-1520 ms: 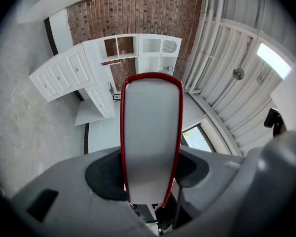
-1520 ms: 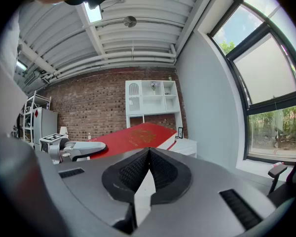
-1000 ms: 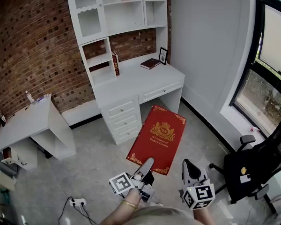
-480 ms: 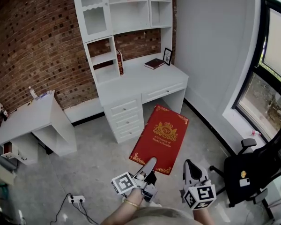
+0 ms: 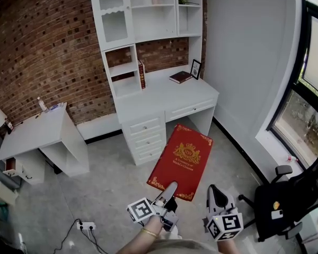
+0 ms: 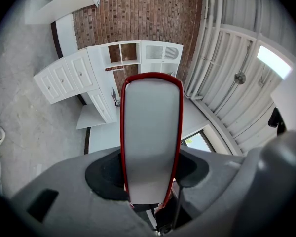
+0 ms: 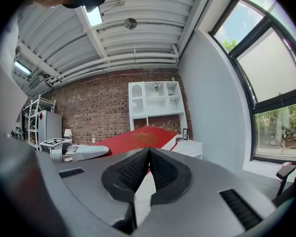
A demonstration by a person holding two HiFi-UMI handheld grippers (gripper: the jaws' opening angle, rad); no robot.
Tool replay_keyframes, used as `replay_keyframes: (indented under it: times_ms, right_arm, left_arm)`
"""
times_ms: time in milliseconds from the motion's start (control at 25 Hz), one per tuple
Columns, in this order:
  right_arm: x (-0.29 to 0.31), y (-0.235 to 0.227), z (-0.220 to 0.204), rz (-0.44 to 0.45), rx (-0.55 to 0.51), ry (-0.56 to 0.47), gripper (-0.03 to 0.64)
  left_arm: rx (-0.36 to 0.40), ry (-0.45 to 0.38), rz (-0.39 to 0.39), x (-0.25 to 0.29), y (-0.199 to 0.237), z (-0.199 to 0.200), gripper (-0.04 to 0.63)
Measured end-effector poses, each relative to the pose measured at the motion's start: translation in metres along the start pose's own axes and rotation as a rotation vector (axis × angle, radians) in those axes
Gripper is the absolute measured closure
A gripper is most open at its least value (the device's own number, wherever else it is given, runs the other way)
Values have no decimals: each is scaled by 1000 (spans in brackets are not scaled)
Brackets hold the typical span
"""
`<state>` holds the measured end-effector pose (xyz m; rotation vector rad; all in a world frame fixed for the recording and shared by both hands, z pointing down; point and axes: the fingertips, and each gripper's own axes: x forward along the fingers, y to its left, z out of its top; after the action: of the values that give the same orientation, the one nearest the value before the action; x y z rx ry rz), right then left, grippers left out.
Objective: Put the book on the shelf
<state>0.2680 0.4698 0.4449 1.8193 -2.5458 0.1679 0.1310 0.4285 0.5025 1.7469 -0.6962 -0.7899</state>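
One-handed, the left gripper (image 5: 170, 188) clamps the near edge of the red book (image 5: 183, 155) to carry it flat toward the bookshelf (image 5: 176, 15), leaving the closed right gripper (image 5: 214, 190) empty alongside.

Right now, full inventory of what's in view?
big book: 1, red with gold, held in front of the desk
desk with shelves: 1, white, against the brick wall
small books: 2, dark, one upright in a cubby, the other flat on the desktop
picture frame: 1, black, desktop's right end
side table: 1, white, left of the desk
office chair: 1, black, lower right
power strip: 1, white, floor, lower left
left gripper: 1, grey, shut on the big book's near edge
right gripper: 1, grey, shut, empty
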Motion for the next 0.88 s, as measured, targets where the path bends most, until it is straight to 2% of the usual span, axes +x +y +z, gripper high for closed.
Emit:
replay_keyframes:
  times_ms: [600, 880]
  right_arm:
    - [65, -21, -5, 35, -4, 19, 611]
    - [104, -30, 5, 47, -13, 14, 611]
  left_arm:
    - [15, -1, 44, 46, 39, 27, 353]
    - [-6, -9, 21, 80, 44, 50, 353]
